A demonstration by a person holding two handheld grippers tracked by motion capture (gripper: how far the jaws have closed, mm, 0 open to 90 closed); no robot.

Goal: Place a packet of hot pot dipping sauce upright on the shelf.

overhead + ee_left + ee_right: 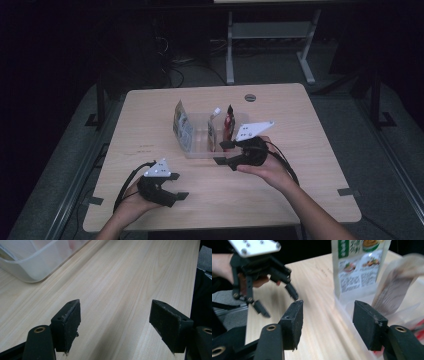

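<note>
Held low near the light wooden table's (310,130) front edge, the left gripper (176,186) is spread empty; the right gripper (223,152), likewise spread, is levelled at the clear plastic bin (200,151) of upright printed pouches (183,127).

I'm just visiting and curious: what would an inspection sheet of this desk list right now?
Surface: pale wooden table, with a round grommet near its far edge.
Job's things: clear plastic bin holding upright food pouches: a printed pouch at its left end, a spouted pouch and a red pouch further right.
Clutter: nothing seen.
Grippers: left claw open above the bare table; right claw open at the bin's near wall, holding nothing.
Cables: a black cable trails from the left claw.
Surroundings: dark room, grey floor, a white table frame beyond.
</note>
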